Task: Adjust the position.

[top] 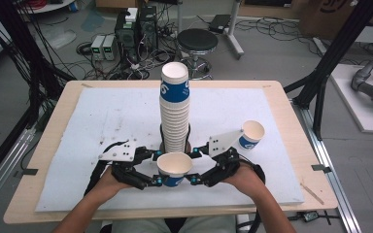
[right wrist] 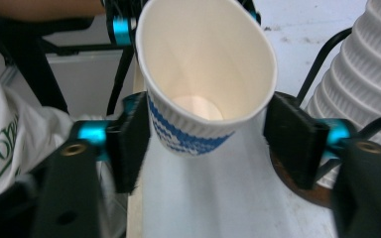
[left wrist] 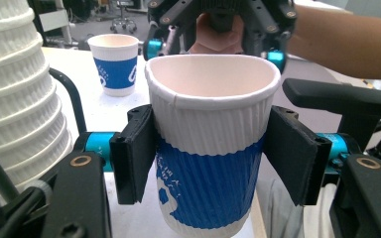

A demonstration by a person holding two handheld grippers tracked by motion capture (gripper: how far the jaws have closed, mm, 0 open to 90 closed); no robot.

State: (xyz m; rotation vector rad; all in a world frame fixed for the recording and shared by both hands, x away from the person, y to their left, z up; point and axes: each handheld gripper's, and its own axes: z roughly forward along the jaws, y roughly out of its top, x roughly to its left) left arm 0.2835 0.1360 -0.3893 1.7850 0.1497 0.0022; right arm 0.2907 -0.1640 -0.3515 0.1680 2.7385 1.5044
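A wooden table carries a white foam board that covers most of its top. Near the middle of the board rises a tall stack of paper cups, white and ribbed with a blue band on the topmost cup; every place below is told from this stack.

Just in front of the stack, on the person's side, a single paper cup is held off the board between the two grippers. It is white above and blue below, open mouth up, and tilted a little in the right gripper view.

The left gripper comes in from the left of the stack's foot. In the left gripper view its two black pads press against the ribbed wall of the held cup on either side, jaws spread about as wide as the cup and closed onto it.

The right gripper comes in from the right of the stack's foot, facing the left one across the cup. In the right gripper view the near pad looks to touch the cup's side, while the other pad stands slightly clear of the rim; whether this gripper truly grips the cup I cannot tell.

To the right of the stack, and slightly behind the right gripper, a second loose cup stands upright on the board, apart from everything else.
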